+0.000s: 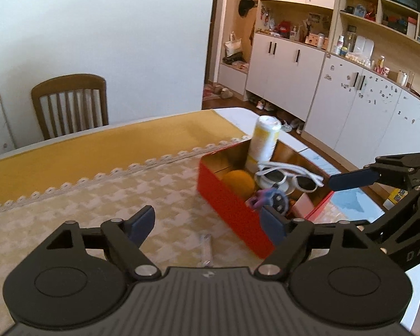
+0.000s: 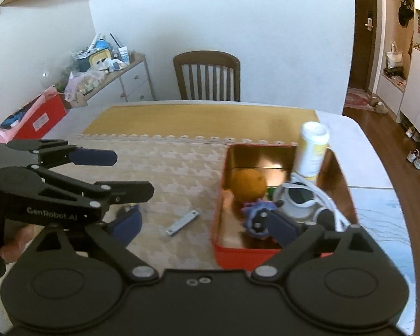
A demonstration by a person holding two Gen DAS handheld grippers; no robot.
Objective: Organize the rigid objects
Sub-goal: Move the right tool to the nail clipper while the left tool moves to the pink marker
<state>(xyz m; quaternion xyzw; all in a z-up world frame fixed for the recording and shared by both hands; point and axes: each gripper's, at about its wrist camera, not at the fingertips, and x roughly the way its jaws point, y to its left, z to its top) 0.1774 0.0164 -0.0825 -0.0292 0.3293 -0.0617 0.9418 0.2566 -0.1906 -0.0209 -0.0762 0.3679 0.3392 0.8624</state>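
Table (image 2: 361,151): white top, covered mostly by a beige houndstooth cloth (image 2: 168,168) with a lace edge, and a mustard-yellow cloth (image 2: 198,117) on the far half.
Chair (image 2: 207,75): dark wood with a slatted back, pushed in at the table's far side.
Red tin box (image 1: 229,215): open, gold inside, resting on the houndstooth cloth toward the table's right side; everything below except the flat piece lies in it.
Left gripper (image 1: 207,221): jaws spread wide with nothing between them, held above the cloth just left of the box; its right blue pad overlaps the box's near corner in the left wrist view, contact unclear.
Right gripper (image 2: 204,228): jaws spread wide and empty, over the near edge of the box; its right finger (image 2: 282,226) sits in front of the purple item.
Tube (image 2: 312,151): white and yellow with a white cap, standing tilted against the far right corner of the box.
Sunglasses (image 1: 291,177): white frames, dark lenses, lying across a white round object on the right side.
Orange (image 2: 249,186): round, at the far left of the box.
Purple item (image 1: 261,198): small, blurred, near the box's middle, beside a dark round piece.
Pink block (image 1: 302,205): at the near right of the box.
Flat metal piece (image 2: 182,222): small and silver, lying on the cloth left of the box, between the two grippers' reach.
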